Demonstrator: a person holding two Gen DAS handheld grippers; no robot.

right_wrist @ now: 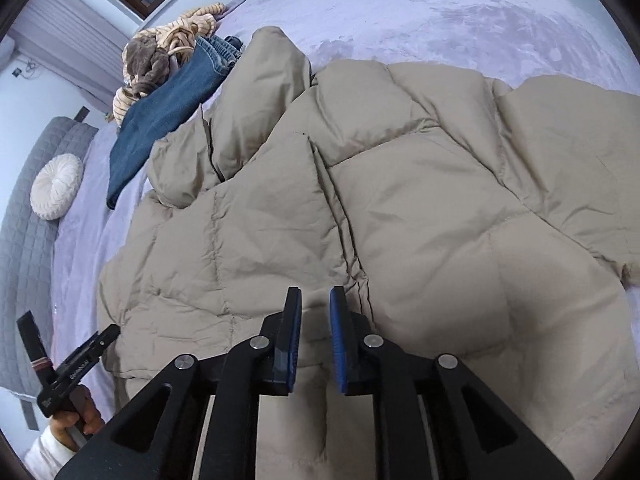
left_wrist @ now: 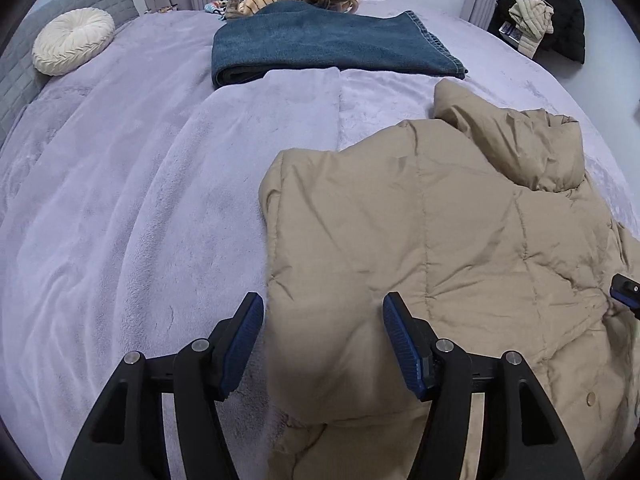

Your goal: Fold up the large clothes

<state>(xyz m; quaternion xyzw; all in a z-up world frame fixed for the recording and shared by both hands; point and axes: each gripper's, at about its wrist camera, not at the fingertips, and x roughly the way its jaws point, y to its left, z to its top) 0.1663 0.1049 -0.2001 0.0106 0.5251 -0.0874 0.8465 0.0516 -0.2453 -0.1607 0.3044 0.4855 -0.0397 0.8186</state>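
A beige quilted puffer jacket (right_wrist: 400, 200) lies spread flat on the bed, puffy and creased. In the right wrist view its folded-over sleeve or hood reaches toward 11 o'clock. In the left wrist view the hood (left_wrist: 532, 148) bunches at 2 o'clock; a snap, perhaps, shows near 4 o'clock.
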